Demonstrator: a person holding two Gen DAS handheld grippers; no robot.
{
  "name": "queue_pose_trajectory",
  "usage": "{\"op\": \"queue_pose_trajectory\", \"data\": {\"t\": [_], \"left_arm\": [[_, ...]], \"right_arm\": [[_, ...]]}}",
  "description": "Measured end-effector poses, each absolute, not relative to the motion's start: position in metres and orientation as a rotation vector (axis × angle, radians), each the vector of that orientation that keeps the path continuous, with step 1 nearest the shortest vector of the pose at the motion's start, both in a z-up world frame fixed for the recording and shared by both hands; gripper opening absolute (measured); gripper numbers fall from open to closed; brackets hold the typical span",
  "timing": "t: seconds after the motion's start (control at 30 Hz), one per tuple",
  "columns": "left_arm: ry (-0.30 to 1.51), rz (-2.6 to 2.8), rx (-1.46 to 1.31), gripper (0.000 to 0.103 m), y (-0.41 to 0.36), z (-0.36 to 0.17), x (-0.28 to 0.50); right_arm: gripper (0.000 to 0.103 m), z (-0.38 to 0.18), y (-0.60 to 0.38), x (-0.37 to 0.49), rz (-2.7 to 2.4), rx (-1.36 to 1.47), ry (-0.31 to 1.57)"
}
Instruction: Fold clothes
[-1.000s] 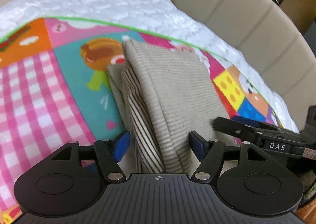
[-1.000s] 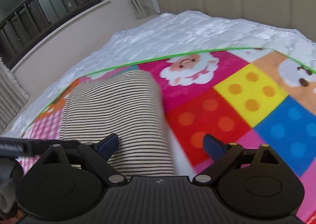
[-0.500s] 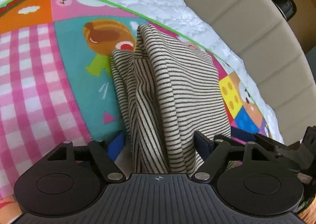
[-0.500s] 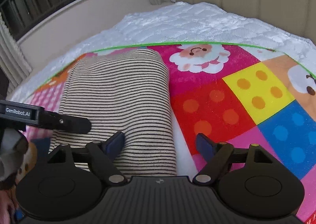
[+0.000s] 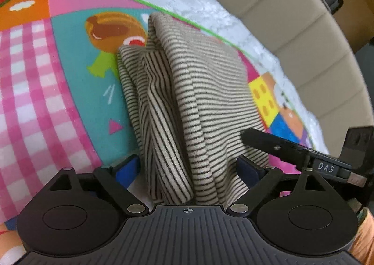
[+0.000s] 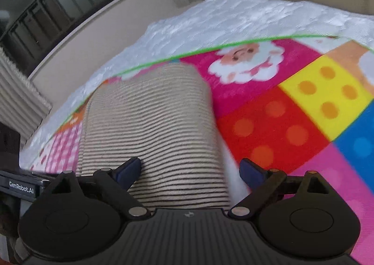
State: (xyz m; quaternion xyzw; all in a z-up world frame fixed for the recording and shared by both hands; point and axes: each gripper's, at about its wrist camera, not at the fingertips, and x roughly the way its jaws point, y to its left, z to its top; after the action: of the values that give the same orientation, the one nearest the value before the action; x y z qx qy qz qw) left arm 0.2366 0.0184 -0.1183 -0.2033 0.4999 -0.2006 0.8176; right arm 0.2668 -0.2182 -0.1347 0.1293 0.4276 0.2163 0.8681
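A beige garment with thin black stripes (image 5: 194, 92) lies folded in layers on a colourful play mat (image 5: 46, 82). Its near end runs between the wide-apart blue-padded fingers of my left gripper (image 5: 189, 168), which is open around it. The right gripper's arm (image 5: 292, 148) reaches in over the garment's right edge. In the right wrist view the same garment (image 6: 152, 124) lies flat, and my right gripper (image 6: 191, 170) is open over its near right part, with the left pad (image 6: 129, 169) on the cloth.
The mat (image 6: 292, 113) lies on a white quilted bedspread (image 6: 233, 15). A beige padded headboard (image 5: 292, 8) curves along the back and right. A wall with a barred window (image 6: 58, 1) stands to the left.
Both grippers have stayed open around the garment's near end. The right wrist view has shifted and is blurred, and the left gripper's arm has dropped to its lower left edge.
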Motion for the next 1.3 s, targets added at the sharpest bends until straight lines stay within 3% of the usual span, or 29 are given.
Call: {"op": "queue_pose_trajectory", "data": {"t": [0.13, 0.2, 0.3, 0.77, 1.3], "left_arm": [[1.047, -0.423, -0.383, 0.082, 0.014, -0.118, 0.236], [1.050, -0.426, -0.393, 0.069, 0.018, -0.116, 0.239], [1.057, -0.426, -0.378, 0.065, 0.029, -0.109, 0.242], [0.973, -0.259, -0.448, 0.065, 0.137, -0.103, 0.269], [0.948, -0.245, -0.434, 0.071, 0.146, -0.100, 0.262]], "right_arm": [[0.080, -0.134, -0.212, 0.267, 0.508, 0.267, 0.901], [0.079, -0.132, -0.206, 0.269, 0.519, 0.258, 0.905], [0.077, -0.131, -0.193, 0.273, 0.547, 0.261, 0.907], [0.077, -0.128, -0.074, 0.330, 0.639, 0.176, 0.854], [0.089, -0.124, -0.078, 0.301, 0.541, 0.157, 0.878]]}}
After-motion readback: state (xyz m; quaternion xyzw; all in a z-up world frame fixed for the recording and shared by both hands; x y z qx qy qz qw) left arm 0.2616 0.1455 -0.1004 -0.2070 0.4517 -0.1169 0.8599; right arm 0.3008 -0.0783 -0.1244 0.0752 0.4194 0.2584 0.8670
